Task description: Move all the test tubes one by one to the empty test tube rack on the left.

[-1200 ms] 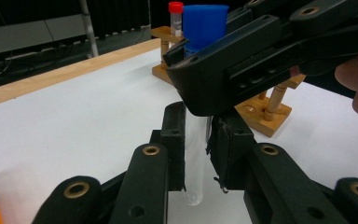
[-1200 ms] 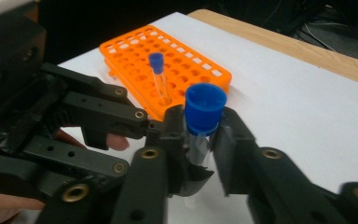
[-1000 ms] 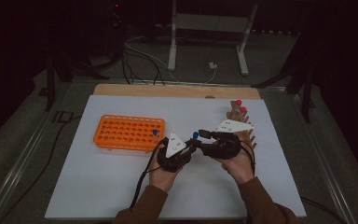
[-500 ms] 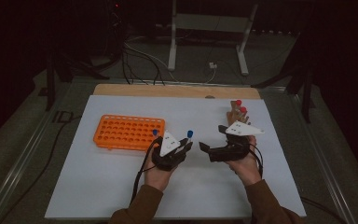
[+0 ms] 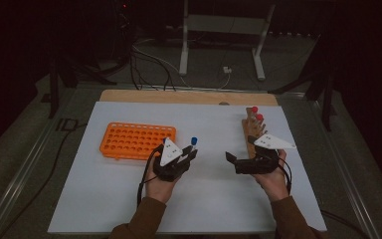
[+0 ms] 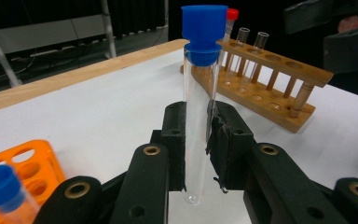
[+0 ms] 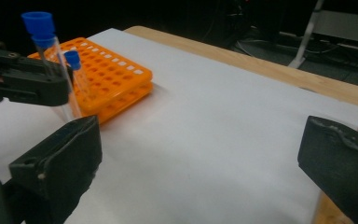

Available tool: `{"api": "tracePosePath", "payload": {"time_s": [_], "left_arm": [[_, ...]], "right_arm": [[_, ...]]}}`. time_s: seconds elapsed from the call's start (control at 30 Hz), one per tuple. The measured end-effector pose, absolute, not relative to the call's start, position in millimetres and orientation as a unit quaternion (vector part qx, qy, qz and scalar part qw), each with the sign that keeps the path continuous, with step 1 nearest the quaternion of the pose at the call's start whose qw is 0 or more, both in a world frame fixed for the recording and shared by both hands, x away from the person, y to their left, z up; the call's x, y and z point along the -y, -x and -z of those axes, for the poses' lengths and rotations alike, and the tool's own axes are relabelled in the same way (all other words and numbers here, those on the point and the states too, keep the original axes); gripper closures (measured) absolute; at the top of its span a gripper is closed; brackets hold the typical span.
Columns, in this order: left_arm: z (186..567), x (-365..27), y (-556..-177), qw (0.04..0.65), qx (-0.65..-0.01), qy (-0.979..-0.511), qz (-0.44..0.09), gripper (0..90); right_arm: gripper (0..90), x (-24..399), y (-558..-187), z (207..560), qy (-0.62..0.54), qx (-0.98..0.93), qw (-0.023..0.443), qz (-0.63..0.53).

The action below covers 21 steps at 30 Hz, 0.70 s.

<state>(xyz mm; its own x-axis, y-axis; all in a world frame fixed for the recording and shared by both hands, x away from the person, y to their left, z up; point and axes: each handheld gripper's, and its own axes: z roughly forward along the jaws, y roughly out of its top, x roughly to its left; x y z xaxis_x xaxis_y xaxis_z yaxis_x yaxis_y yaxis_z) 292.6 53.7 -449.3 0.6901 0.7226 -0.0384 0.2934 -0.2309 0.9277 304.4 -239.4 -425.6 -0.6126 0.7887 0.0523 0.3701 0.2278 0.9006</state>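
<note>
A clear test tube with a blue cap (image 6: 196, 116) stands upright between the pads of my left gripper (image 6: 196, 140), which is shut on it. From above, the tube (image 5: 193, 144) rises over the left gripper (image 5: 186, 158) just right of the orange rack (image 5: 137, 140). My right gripper (image 5: 234, 163) is to the right of it, in front of the wooden rack (image 5: 251, 142). Its jaws have just been opening and now stand wide open (image 7: 200, 140) with nothing between them. The held tube (image 7: 51, 56) is off to their left.
A second blue-capped tube (image 7: 77, 70) stands in the orange rack (image 7: 116, 79). The wooden rack (image 6: 261, 93) holds several tubes, two with red caps (image 5: 254, 110). All rest on a white board (image 5: 209, 199) with a wooden strip along its far edge.
The two grippers were together at the tube. The right gripper has let go, opened and drawn away to the right. The left gripper has shifted left with the tube.
</note>
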Motion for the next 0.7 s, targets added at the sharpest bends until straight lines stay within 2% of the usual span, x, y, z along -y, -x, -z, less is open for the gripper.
{"api": "tracePosePath", "payload": {"time_s": [0.7], "left_arm": [[446.1, -110.1, -293.7, 0.522, -0.365, -0.732, -0.240, 76.6]], "right_arm": [[0.0, 269.4, -299.6, 427.8, -0.412, -0.733, 0.229, -0.490]]}}
